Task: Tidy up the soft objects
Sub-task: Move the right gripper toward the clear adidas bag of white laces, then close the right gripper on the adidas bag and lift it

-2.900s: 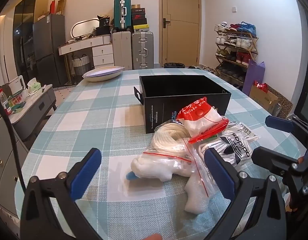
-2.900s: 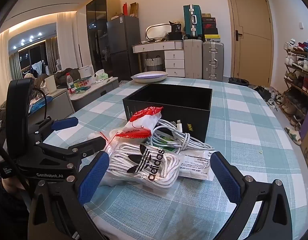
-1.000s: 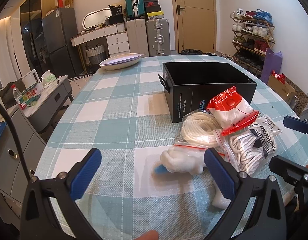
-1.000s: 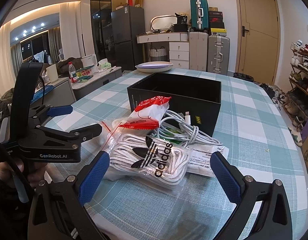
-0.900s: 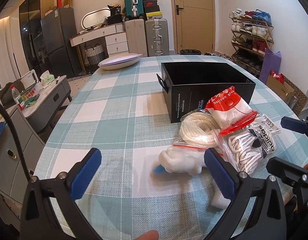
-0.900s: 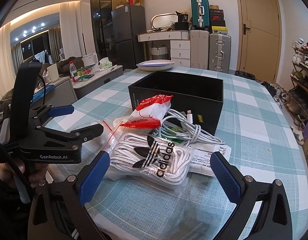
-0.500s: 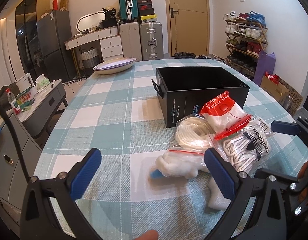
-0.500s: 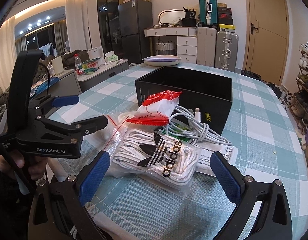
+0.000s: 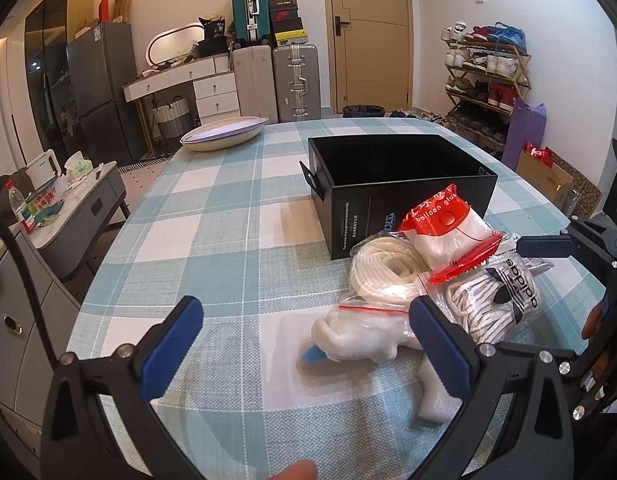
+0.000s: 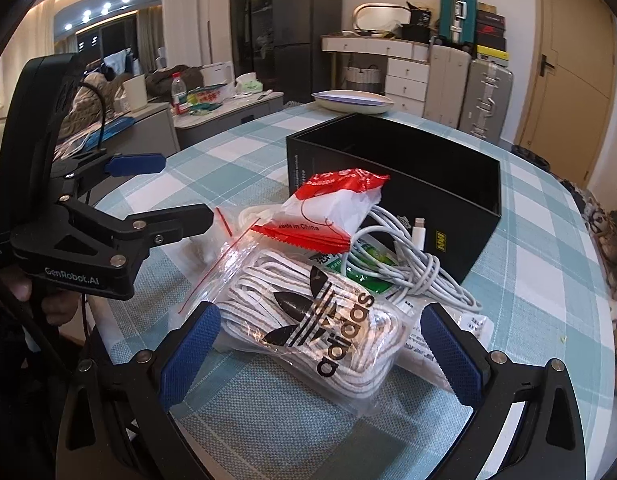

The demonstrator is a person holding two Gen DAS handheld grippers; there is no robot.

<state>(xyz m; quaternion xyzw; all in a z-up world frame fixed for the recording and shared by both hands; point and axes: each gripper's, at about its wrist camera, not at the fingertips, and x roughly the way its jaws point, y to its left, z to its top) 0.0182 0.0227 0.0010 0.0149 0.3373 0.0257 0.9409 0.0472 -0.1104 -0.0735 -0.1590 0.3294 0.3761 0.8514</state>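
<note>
Left claw (image 9: 304, 344): wide open, empty, above the counter's (image 9: 212, 240) near edge.
Soft bags: rope bag (image 9: 382, 270), red-topped bag (image 9: 448, 232), laces bag (image 10: 320, 312), heaped touching beside the black box (image 9: 404, 184), mid-counter.
Right claw (image 10: 320, 354): wide open, empty, straddling the laces bag.

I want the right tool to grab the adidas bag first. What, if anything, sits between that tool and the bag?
Nothing visible does. The right tool is open, with the adidas bag directly ahead between its fingers. The red-and-white packet and white cable lie beyond the bag, toward the black box.
</note>
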